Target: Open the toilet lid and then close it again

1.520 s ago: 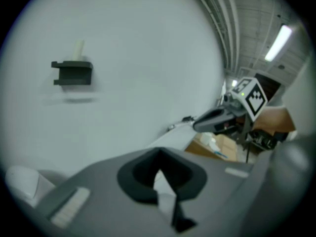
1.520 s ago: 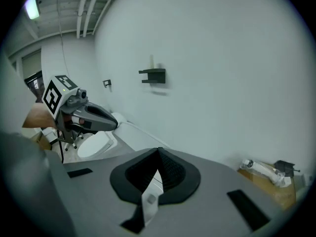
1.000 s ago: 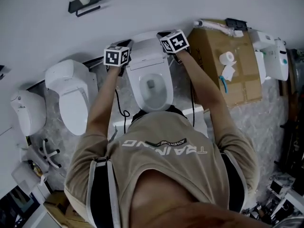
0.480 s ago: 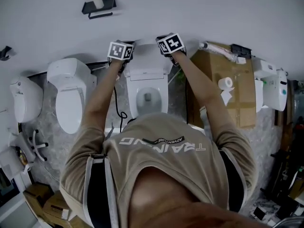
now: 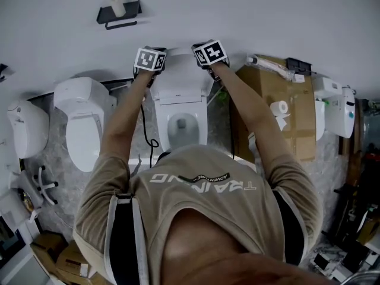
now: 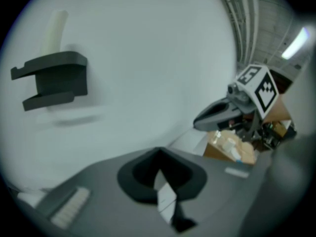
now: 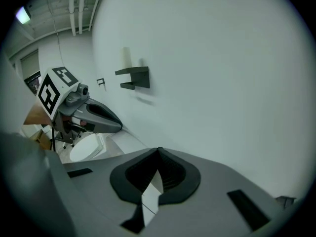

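In the head view the white toilet (image 5: 182, 125) stands against the wall with its lid (image 5: 181, 82) raised upright over the open bowl. My left gripper (image 5: 148, 64) is at the lid's top left corner and my right gripper (image 5: 209, 57) at its top right corner. In the left gripper view the left gripper (image 6: 158, 152) has its jaw tips together, with a white sliver in the slit behind them. The right gripper (image 7: 159, 149) looks the same in its own view. Each gripper view also catches the other gripper, close by the wall.
Two more white toilets (image 5: 82, 120) (image 5: 27, 129) stand to the left. A cardboard box (image 5: 285, 135) with a paper roll (image 5: 278, 107) sits at the right. A black shelf (image 5: 119, 10) hangs on the wall above. A black cable (image 5: 147, 132) runs beside the toilet.
Both grippers have moved up and back toward the wall, and the lid has swung with them from tilted to upright.
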A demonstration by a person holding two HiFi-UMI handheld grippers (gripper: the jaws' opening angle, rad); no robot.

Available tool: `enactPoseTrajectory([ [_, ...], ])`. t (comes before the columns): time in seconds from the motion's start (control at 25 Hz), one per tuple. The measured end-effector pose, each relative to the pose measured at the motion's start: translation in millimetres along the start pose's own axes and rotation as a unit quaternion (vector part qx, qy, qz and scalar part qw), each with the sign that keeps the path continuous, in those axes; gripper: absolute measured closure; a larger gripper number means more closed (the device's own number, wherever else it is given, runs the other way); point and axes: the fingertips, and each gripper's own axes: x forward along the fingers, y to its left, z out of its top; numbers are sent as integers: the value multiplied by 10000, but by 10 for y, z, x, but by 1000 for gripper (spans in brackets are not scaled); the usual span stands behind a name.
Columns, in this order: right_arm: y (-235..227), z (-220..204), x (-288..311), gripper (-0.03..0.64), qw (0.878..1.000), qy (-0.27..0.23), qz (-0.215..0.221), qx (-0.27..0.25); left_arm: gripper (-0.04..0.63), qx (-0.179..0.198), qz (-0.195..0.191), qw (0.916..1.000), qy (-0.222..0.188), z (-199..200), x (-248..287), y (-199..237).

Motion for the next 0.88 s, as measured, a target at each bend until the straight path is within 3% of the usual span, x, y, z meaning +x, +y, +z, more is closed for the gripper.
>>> enactPoseTrajectory([
  [0.12,-58,41,54,607,9999,32,-86,-112,592,-56,21,10000,-54,34,53,53],
  [0.28,-136,90,127,607,9998,52,-19,173,592,-106,199,9996,-159,81,104,143],
  [0.44,-130,101,122,607,9992,193,-34,-340,592,-119,291,9993,-224,103,100,141],
  [0.64,-90,67,79,607,9987,209,58,-470,592,35,201,9997,-162,68,19,61],
  [0.88,-225,102,-23,607,9983,29,-165,-554,592,254,-75,9994,-213,26,-101,-199],
])
